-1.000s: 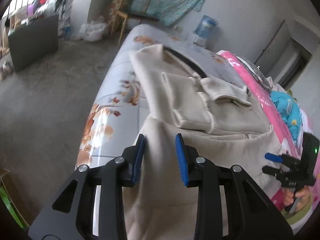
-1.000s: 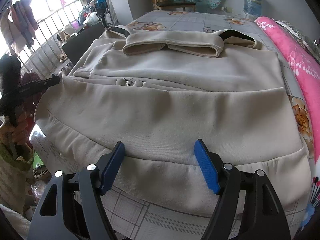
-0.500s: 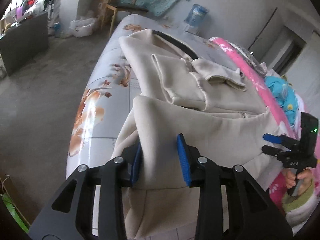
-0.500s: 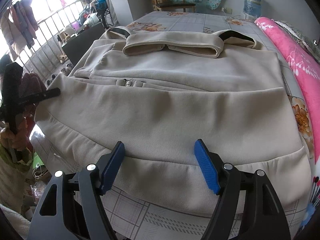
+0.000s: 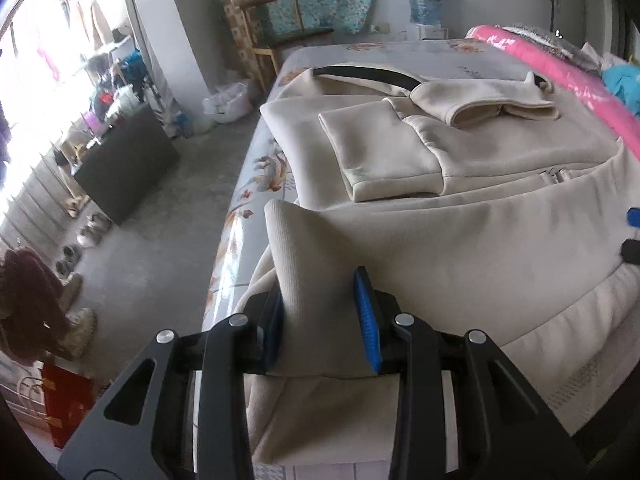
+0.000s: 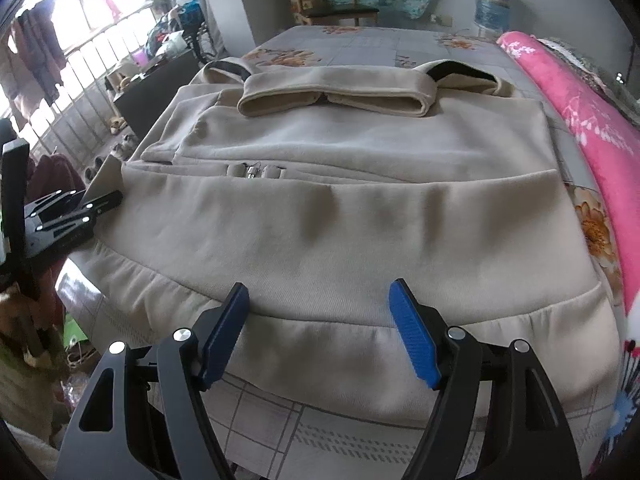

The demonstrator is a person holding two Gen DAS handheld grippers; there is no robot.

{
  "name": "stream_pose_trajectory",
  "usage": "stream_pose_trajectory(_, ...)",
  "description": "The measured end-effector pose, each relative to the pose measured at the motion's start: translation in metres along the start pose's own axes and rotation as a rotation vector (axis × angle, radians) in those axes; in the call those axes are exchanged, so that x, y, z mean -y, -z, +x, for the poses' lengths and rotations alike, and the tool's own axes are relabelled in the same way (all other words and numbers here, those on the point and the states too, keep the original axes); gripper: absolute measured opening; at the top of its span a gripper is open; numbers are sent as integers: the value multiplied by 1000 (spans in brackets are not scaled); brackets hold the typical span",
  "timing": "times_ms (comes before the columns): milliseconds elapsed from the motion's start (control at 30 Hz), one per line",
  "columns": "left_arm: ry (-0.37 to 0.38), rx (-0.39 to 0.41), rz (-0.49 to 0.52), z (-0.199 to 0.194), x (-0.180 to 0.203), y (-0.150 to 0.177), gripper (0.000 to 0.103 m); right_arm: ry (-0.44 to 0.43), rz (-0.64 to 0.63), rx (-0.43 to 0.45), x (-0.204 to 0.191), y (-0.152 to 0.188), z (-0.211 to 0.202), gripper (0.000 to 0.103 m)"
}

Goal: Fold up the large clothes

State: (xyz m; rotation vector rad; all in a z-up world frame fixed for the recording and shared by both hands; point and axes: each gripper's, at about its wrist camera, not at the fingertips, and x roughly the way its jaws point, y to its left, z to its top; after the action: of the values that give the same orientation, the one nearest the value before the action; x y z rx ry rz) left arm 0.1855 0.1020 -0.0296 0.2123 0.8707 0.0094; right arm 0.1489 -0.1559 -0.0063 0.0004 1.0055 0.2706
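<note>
Corner of a beige hooded sweatshirt point(image 5: 460, 248) stands pinched up between the blue pads of the left gripper point(image 5: 322, 322) at the near left edge of the bed point(image 6: 360, 44), where a second ago the same jaws merely straddled flat fabric. The ribbed hem now rises in a peak between the pads, and the view from that hand has swung round to look up the length of the garment, so the cloth appears to be gripped and lifted rather than only touched. From the other hand's camera, that gripper shows at the left with the hem corner drawn out toward it.

The right gripper point(image 6: 320, 334) has not stirred: its jaws stand wide apart just above the hem at the middle of the near edge, with nothing clamped between them.

The sweatshirt lies spread on the floral sheet, sleeves point(image 6: 332, 94) already folded across the chest beside the pink blanket point(image 6: 580, 120). With one bottom corner secured, the lengthwise fold looks ready to begin, though the right hand would probably need its own hold on the hem first, or the fold may drag crooked.
</note>
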Motion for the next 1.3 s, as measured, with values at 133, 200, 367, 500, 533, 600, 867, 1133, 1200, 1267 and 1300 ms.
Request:
stream_pose_trajectory(133,-19,2,10,-2,2,2,32,27,22,52,0,-1,-11,71)
stream_pose_trajectory(200,-25,0,9,-2,4,0,32,31,46,75,3,-3,-15,81)
stream_pose_trajectory(367,-50,-8,7,0,10,-3,32,93,111,83,19,-8,-15,83)
stream_pose_trajectory(500,-77,-14,16,0,14,-5,32,92,145,63,28,-8,-8,83)
stream_pose_trajectory(533,-81,-14,16,0,15,-4,32,98,141,57,28,-8,-5,83)
stream_pose_trajectory(600,-90,-16,17,0,15,-4,32,106,133,41,29,-6,0,83)
stream_pose_trajectory(867,-117,-22,29,0,19,-5,32,116,98,35,26,0,7,88)
stream_pose_trajectory(1133,-144,-24,45,-2,24,-5,32,118,82,37,23,0,9,92)
stream_pose_trajectory(1200,-143,-25,42,-2,24,-5,32,119,81,38,22,0,9,93)
stream_pose_trajectory(1267,-142,-28,38,-2,24,-5,32,119,80,39,22,0,10,93)
stream_pose_trajectory(1300,-142,-28,37,-3,24,-5,32,118,80,39,22,0,10,94)
